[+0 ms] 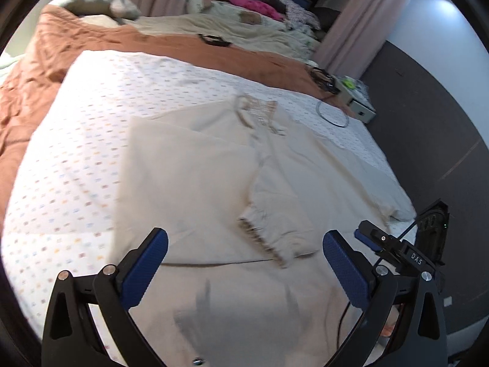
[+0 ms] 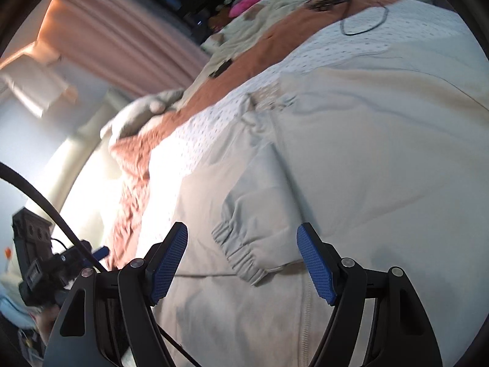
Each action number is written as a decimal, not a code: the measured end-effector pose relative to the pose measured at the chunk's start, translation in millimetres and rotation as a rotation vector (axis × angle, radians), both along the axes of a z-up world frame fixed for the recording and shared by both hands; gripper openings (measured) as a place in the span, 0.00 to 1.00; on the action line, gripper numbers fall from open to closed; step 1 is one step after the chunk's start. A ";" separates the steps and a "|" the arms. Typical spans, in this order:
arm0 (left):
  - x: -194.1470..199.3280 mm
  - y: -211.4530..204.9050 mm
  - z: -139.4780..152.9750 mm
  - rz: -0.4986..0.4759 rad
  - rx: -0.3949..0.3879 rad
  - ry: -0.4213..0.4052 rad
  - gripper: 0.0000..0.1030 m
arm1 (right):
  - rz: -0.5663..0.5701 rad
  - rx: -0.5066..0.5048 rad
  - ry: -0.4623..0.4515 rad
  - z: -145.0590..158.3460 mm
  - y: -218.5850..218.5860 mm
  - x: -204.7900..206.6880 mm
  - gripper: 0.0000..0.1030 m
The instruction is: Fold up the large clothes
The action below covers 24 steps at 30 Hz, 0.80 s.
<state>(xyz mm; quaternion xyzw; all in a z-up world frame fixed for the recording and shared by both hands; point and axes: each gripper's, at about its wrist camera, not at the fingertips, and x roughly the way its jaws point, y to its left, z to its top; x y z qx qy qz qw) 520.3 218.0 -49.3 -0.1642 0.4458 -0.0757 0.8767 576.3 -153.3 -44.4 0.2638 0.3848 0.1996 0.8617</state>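
A large cream zip jacket (image 1: 198, 168) lies flat on the bed, collar (image 1: 259, 110) at the far end. One sleeve is folded across its front and ends in a ribbed cuff (image 1: 262, 238). My left gripper (image 1: 244, 247) hovers open just above that cuff, nothing between its blue pads (image 1: 149, 263). In the right wrist view the same cuff (image 2: 238, 253) lies on the jacket (image 2: 366, 153) below my right gripper (image 2: 243, 253), which is open and grips nothing. The zip (image 2: 305, 321) runs toward the camera. The picture is motion-blurred.
A white dotted sheet (image 1: 107, 91) covers the bed over an orange blanket (image 1: 61, 39). A pillow (image 1: 91, 0) lies far left. A cable loop (image 1: 333, 113) and a white box (image 1: 360, 104) sit at the far right corner. Dark floor (image 1: 428, 122) borders the bed's right edge.
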 end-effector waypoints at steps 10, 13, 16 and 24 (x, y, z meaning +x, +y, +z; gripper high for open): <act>-35.3 69.2 -38.7 0.172 0.060 0.075 0.76 | 0.180 -0.325 0.043 -25.5 101.0 25.7 0.71; -40.1 79.0 -56.6 0.195 0.045 0.109 0.70 | 0.207 -0.435 0.083 -39.2 123.0 35.7 0.71; -42.8 83.7 -72.1 0.208 0.035 0.140 0.65 | 0.209 -0.493 0.122 -51.8 131.3 44.9 0.56; -39.8 70.2 -84.1 0.197 0.044 0.154 0.65 | 0.133 -0.397 0.110 -38.5 94.8 60.9 0.03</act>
